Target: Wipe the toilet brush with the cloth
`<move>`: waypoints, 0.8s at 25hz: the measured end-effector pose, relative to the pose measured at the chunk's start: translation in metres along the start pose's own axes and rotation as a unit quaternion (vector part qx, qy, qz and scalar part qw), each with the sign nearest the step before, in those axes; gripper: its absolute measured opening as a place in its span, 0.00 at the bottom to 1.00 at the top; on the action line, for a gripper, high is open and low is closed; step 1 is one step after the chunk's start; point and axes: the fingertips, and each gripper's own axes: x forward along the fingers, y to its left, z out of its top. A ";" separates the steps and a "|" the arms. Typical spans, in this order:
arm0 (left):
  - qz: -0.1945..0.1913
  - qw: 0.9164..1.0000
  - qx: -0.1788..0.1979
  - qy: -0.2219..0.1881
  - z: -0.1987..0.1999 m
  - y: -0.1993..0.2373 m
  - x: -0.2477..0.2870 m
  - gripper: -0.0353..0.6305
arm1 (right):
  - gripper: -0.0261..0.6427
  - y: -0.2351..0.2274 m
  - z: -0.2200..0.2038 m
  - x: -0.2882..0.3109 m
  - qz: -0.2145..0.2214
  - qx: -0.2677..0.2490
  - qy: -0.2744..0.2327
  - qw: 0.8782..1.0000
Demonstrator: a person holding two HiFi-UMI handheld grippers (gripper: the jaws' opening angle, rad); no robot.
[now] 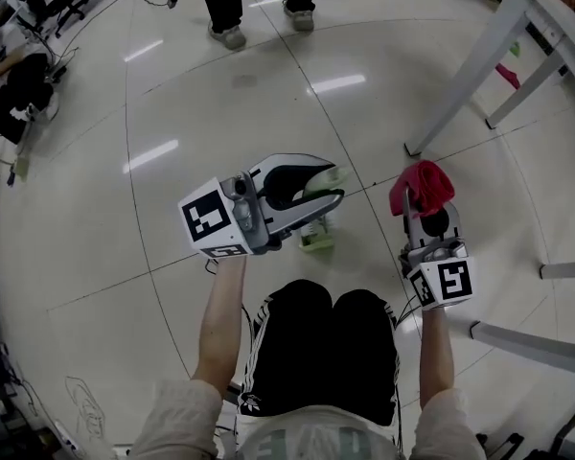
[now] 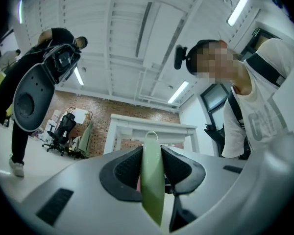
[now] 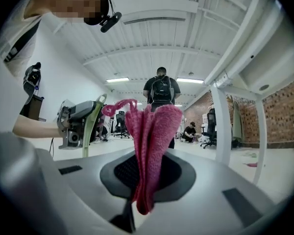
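Observation:
A pale green toilet brush (image 1: 318, 236) hangs above the floor, its flat handle (image 2: 152, 180) clamped upright between the pads of my left gripper (image 1: 311, 197). In the head view the handle's top sticks out beyond the jaws and the lower end hangs below them. My right gripper (image 1: 425, 209) is shut on a bunched red cloth (image 1: 422, 188), which stands up out of the jaws as pink folds (image 3: 149, 141). The two grippers are apart, side by side in front of my knees. From the right gripper view the left gripper (image 3: 76, 124) and the green handle (image 3: 90, 126) show at the left.
White table legs (image 1: 470, 75) rise at the right, with small pink and green items (image 1: 508, 75) on the floor beneath. A person (image 1: 230, 8) stands at the far side of the glossy floor (image 1: 172, 142). Office chairs and cables (image 1: 38, 8) sit at the left. My knees in black shorts (image 1: 316, 343) are below.

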 end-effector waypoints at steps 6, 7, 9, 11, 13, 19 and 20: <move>0.036 0.999 -0.025 -0.005 -0.043 0.007 -0.012 0.23 | 0.08 0.003 -0.022 -0.005 0.013 0.007 0.011 1.000; 0.036 0.999 -0.024 -0.004 -0.046 0.006 -0.013 0.23 | 0.08 0.003 -0.024 -0.008 0.014 0.012 0.012 1.000; 0.038 0.999 -0.021 -0.012 -0.047 0.009 -0.016 0.23 | 0.08 0.001 -0.028 -0.011 0.012 0.021 0.010 1.000; 0.043 0.999 -0.023 -0.023 -0.049 0.015 -0.022 0.23 | 0.08 0.001 -0.033 -0.010 0.010 0.023 0.011 1.000; 0.051 0.998 -0.031 -0.027 -0.058 0.019 -0.029 0.23 | 0.08 0.004 -0.038 -0.010 0.010 0.021 0.016 1.000; 0.066 0.997 -0.042 -0.022 -0.083 0.034 -0.028 0.23 | 0.08 0.000 -0.045 -0.011 0.016 0.011 0.032 0.999; 0.065 0.997 -0.043 -0.019 -0.087 0.034 -0.027 0.23 | 0.08 0.000 -0.049 -0.011 0.018 0.009 0.036 0.999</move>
